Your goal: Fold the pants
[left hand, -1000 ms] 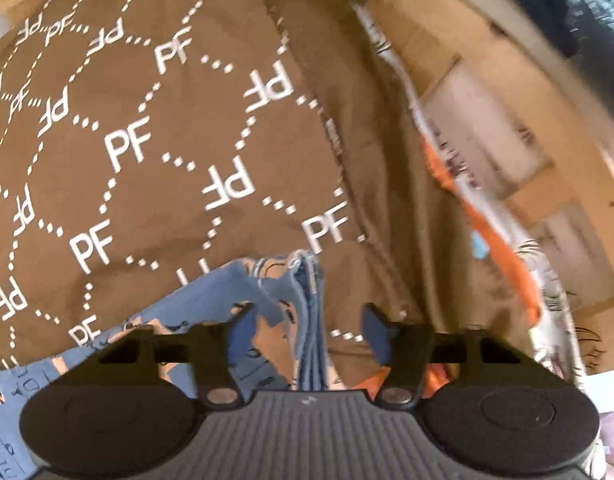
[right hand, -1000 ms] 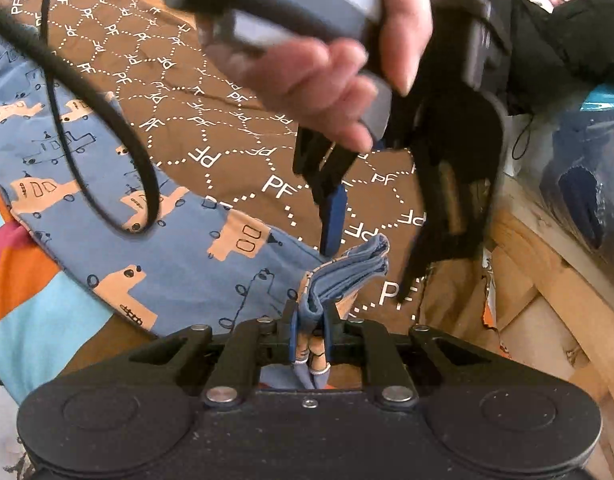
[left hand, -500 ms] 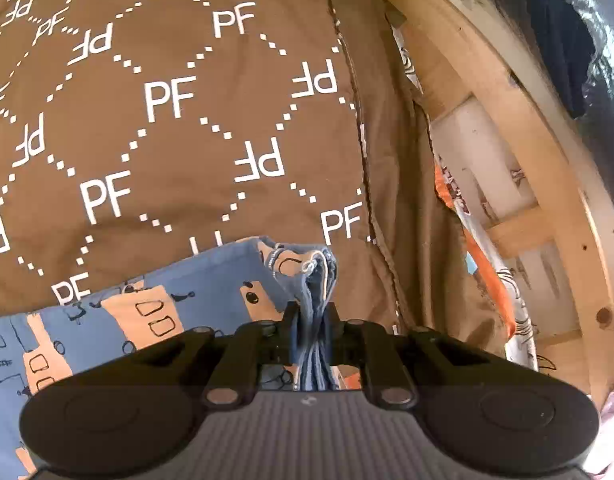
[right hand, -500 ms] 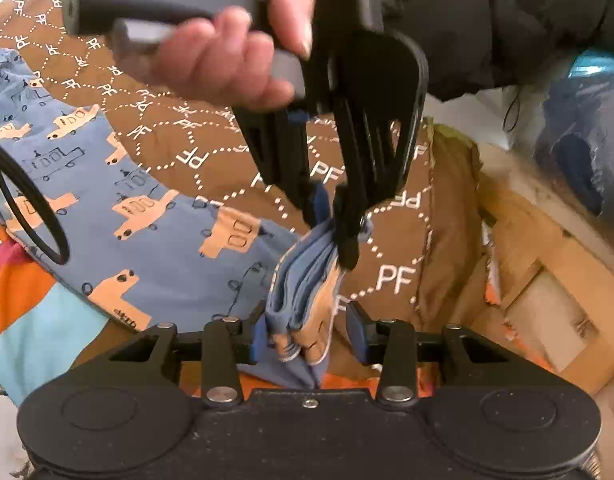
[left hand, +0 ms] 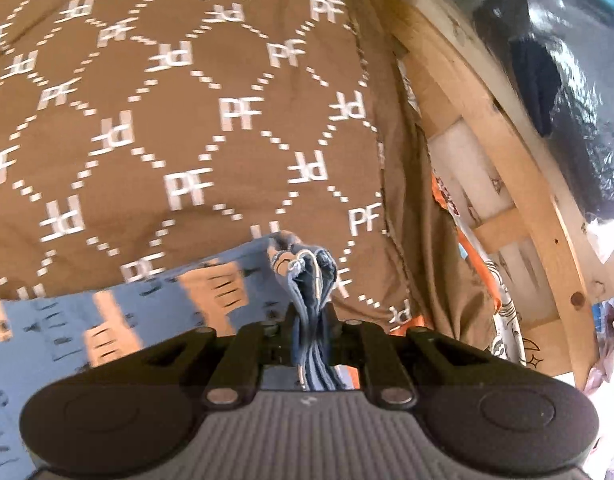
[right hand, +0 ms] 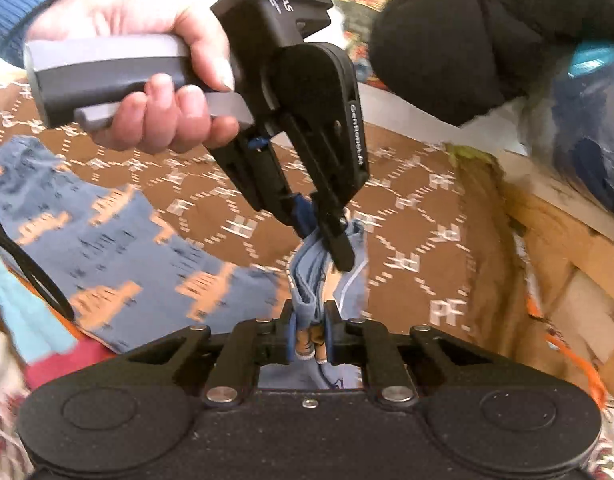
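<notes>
Both tools pinch one bunched end of the pants (right hand: 107, 256): left tool (right hand: 327, 236) clenched just ahead of your right tool (right hand: 309, 332), whose jaws are closing on cloth. The pants' length trails left of both tools across the bed (left hand: 187, 120), so you'd carry this end leftward.

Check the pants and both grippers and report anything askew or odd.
Nothing looks damaged. The blue pants lie on the brown bedspread, their corner bunched rather than flat: the left gripper and the closing right gripper both pinch that same bunch, close together.
</notes>
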The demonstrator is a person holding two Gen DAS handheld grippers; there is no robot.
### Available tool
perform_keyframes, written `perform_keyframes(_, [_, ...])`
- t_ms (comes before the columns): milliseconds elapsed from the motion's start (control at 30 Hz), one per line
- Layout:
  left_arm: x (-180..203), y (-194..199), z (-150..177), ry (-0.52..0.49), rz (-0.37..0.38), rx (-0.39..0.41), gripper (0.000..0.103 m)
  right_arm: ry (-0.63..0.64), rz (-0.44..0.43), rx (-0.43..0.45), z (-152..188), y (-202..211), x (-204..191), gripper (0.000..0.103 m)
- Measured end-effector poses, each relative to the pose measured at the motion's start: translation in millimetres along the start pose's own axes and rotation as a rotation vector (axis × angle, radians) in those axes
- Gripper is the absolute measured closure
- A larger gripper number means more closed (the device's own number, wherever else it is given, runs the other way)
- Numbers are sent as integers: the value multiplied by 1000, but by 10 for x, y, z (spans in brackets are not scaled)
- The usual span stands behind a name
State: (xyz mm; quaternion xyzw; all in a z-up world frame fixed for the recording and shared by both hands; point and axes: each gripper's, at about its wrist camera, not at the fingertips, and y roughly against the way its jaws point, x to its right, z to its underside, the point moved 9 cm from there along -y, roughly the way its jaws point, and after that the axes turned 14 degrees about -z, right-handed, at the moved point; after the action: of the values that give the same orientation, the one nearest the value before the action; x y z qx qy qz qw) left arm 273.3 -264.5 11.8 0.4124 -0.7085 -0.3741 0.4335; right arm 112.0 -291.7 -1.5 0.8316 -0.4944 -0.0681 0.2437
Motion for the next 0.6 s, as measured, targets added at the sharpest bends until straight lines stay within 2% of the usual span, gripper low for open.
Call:
perform_keyframes(267, [-644,200,268,60,-11,-9,92,32,-112,-35,-139,-254,-632,90])
perform_keyframes(600, [-1294,-79,556,86,-53,-35,92,-29,-189,-141,48,-687,-1076,90])
